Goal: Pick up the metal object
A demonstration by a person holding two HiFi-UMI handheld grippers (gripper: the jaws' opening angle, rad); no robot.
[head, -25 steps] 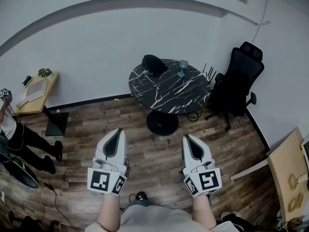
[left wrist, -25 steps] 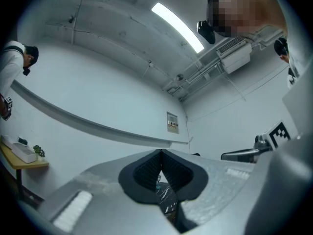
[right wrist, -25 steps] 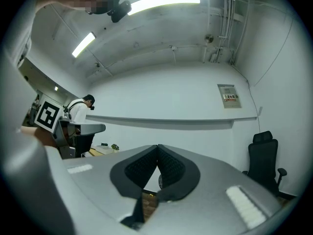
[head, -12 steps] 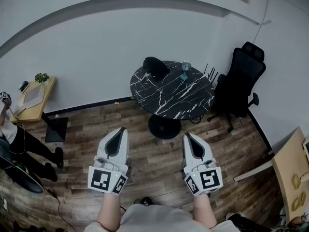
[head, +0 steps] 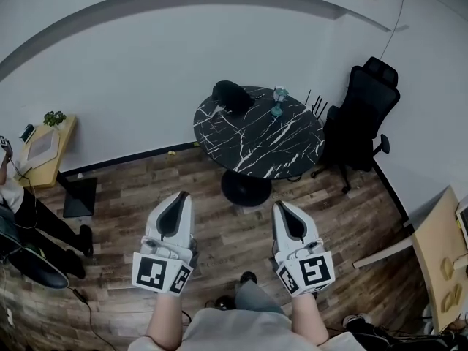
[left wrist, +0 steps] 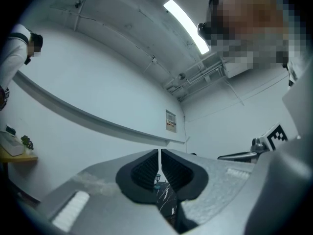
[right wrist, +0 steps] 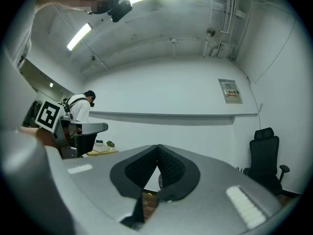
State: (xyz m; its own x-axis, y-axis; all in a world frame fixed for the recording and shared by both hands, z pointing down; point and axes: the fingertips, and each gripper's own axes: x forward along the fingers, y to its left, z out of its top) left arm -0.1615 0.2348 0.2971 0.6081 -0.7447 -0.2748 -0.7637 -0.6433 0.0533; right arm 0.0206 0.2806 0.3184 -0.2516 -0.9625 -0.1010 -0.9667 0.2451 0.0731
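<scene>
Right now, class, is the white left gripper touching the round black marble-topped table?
Apart. The head view shows the left gripper held over the wooden floor, well short of the round black marble-topped table.

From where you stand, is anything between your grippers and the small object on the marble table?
Nothing visible. Only wood floor separates the left gripper and right gripper from the table. A black bundle sits left of the small object, apart.

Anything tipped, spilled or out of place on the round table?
Nothing stands out. A dark lump and a small upright teal item sit near the table's far edge; no spill shows.
</scene>
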